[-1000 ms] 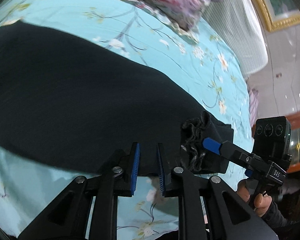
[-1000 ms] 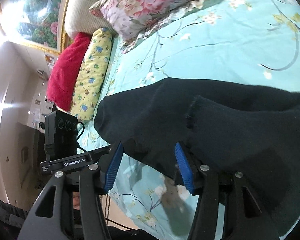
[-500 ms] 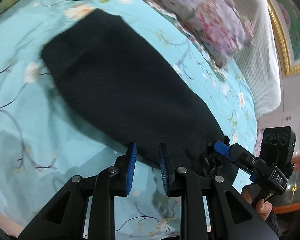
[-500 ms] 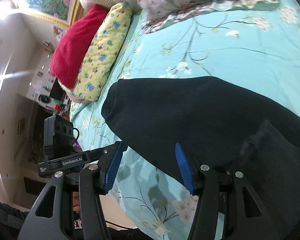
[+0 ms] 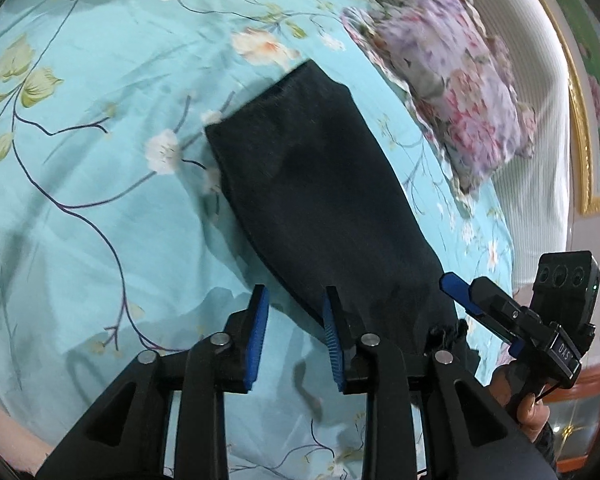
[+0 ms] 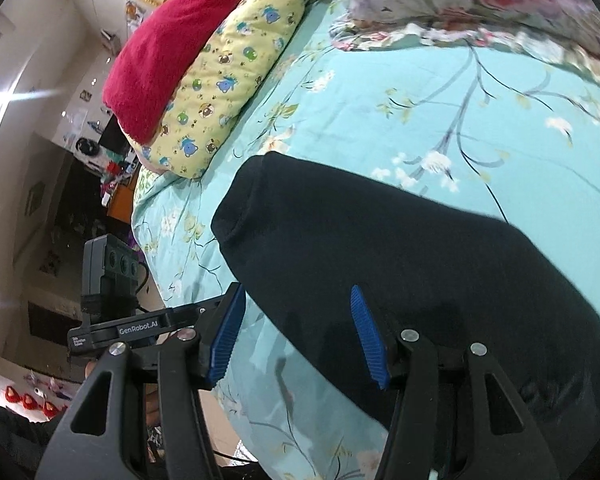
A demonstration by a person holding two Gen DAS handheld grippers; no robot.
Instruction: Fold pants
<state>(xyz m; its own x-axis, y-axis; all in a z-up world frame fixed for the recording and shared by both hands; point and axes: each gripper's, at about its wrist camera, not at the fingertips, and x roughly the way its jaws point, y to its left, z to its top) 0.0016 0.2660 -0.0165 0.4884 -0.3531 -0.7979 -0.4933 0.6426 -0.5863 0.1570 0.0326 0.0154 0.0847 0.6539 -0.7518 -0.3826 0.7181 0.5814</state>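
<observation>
Black pants (image 5: pixel 320 196) lie folded lengthwise on the turquoise floral bedsheet (image 5: pixel 100 184), a long dark strip running away from me; they also show in the right wrist view (image 6: pixel 400 272). My left gripper (image 5: pixel 294 336) is open and empty, above the near left edge of the pants. My right gripper (image 6: pixel 296 336) is open and empty, above the near edge of the pants. In the left wrist view the right gripper (image 5: pixel 500 312) sits at the gathered waistband end (image 5: pixel 448 328). In the right wrist view the left gripper (image 6: pixel 140 328) is at lower left.
A floral pillow (image 5: pixel 448 80) lies beyond the pants by the white headboard (image 5: pixel 540 160). A yellow cartoon pillow (image 6: pixel 236 68) and a red blanket (image 6: pixel 168 44) lie at the far left of the bed. The bed's edge (image 6: pixel 148 200) drops to the room floor.
Both grippers have pulled back and risen, so more of the pants and sheet show. The left jaws have opened wider. The right gripper has moved off the cloth's gathered end.
</observation>
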